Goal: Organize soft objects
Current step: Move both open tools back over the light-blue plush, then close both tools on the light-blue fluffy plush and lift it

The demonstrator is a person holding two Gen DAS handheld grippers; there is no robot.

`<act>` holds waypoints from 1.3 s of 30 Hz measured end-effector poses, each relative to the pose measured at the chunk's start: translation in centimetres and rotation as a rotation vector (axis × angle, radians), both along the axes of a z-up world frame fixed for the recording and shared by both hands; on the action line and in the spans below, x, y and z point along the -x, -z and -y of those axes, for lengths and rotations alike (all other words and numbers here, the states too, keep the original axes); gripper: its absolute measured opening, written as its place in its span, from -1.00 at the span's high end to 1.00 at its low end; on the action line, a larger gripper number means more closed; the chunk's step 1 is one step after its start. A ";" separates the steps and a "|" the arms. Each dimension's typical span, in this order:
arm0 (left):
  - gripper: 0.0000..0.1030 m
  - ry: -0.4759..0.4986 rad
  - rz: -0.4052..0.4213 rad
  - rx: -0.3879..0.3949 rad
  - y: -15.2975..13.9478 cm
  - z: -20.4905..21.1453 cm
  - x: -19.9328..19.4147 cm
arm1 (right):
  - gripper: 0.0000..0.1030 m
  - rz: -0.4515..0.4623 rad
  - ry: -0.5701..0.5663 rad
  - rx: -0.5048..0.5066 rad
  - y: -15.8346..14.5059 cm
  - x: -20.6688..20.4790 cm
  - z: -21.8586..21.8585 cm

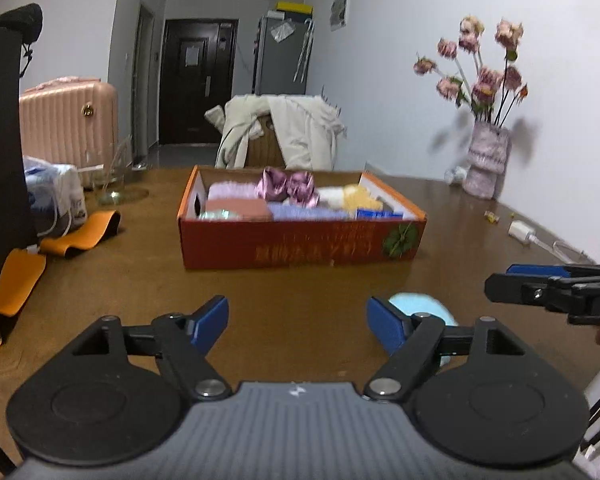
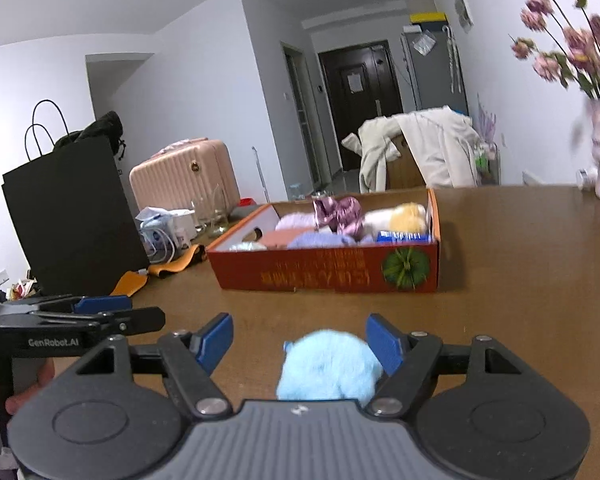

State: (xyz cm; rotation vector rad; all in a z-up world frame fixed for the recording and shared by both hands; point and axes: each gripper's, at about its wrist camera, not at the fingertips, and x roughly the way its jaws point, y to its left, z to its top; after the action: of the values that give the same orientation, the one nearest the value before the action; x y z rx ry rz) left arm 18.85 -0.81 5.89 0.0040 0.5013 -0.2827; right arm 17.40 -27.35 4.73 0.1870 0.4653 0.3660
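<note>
Jaws: both pairs spread wide, gripping nothing. Left gripper (image 1: pixel 298 322) with bare tabletop between its blue pads; right gripper (image 2: pixel 300 340) with a fluffy light-blue soft ball (image 2: pixel 326 368) lying on the table between its fingers, close beside or perhaps brushing the right-hand pad, not squeezed. Same ball (image 1: pixel 424 304) partly hidden behind the left gripper's right finger in the left wrist view.

Remaining items, largest to smallest:

Brown table (image 1: pixel 300 284), glossy, carrying everything listed below.

Black paper bag (image 2: pixel 72 216) with loop handles, standing upright at the table's left end.

Pink ribbed suitcase (image 2: pixel 184 178) beyond the table, behind the bag.

Chair draped with a cream garment (image 1: pixel 284 132) at the far side of the table.

Orange-red cardboard box (image 1: pixel 300 244), open-topped, well ahead of both grippers, green printed motif on its near wall. Contents: soft pieces packed side by side, lilac, salmon, pale purple, yellow and cream, plus a shiny pink-purple crumpled piece (image 1: pixel 288 186) on top near the middle and a blue packet at the near right corner.

Patterned vase with pink flowers (image 1: pixel 486 160) at the right, against the wall.

Orange curved strips (image 1: pixel 82 234) on the table beside the bag.

White plastic bag with blue print (image 1: pixel 56 192) near the strips.

White charger with cable (image 1: pixel 522 232) by the right wall.

Small sweet wrappers (image 1: pixel 492 218) near the charger, too blurred for detail.
</note>
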 end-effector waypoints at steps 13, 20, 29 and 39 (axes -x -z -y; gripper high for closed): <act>-0.58 0.105 -0.085 -0.003 2.3 3.9 -2.3 | -0.41 -0.073 0.036 -0.034 2.8 -1.9 0.6; -0.25 0.215 -0.179 0.028 4.7 6.5 -4.5 | -0.22 -0.171 0.049 -0.115 6.0 -4.9 1.7; 0.29 0.282 -0.247 0.092 6.5 7.4 -6.8 | -0.06 -0.227 0.023 -0.157 7.9 -7.6 1.7; 0.35 0.275 -0.252 0.113 6.8 7.3 -7.3 | 0.46 -0.220 0.020 -0.156 7.8 -8.0 1.9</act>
State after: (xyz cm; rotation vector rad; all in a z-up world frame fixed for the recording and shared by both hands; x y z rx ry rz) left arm 26.14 -8.12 -0.86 -0.0736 0.7358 -0.5848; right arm 25.37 -29.24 -3.08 0.3857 0.6518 0.3637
